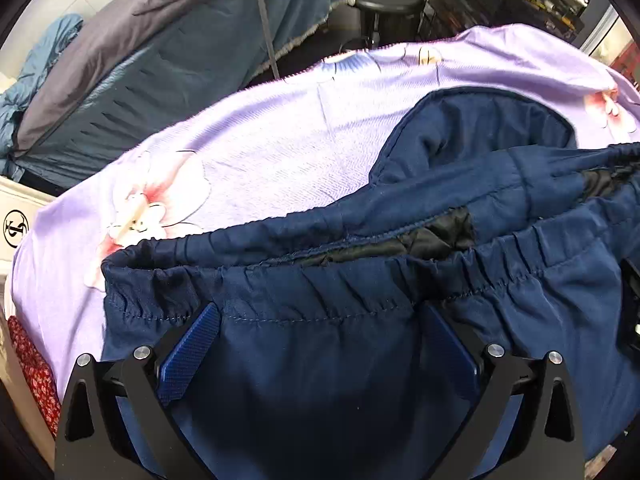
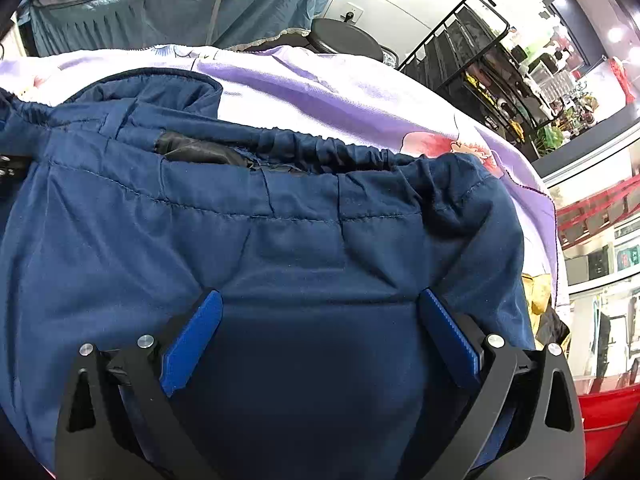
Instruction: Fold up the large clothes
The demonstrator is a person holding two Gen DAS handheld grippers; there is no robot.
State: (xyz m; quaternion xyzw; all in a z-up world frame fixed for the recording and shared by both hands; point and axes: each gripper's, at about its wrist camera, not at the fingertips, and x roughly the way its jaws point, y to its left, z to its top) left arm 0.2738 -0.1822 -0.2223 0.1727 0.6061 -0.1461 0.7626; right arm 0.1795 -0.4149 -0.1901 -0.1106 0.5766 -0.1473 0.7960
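honestly, the main risk is a one-layer pinch: the elastic waistband (image 1: pixel 304 308) is bunched and doubled, so a gripper closing from here might catch only the top layer and drag the fold crooked, or slip off the slick cloth. the navy garment (image 2: pixel 280 248) lies spread on the lilac flowered bedsheet (image 1: pixel 248 148). the left gripper (image 1: pixel 320 356) and right gripper (image 2: pixel 316 344) both stand wide apart, clamping nothing, each poised over the cloth just short of the waistband, towards its own end.
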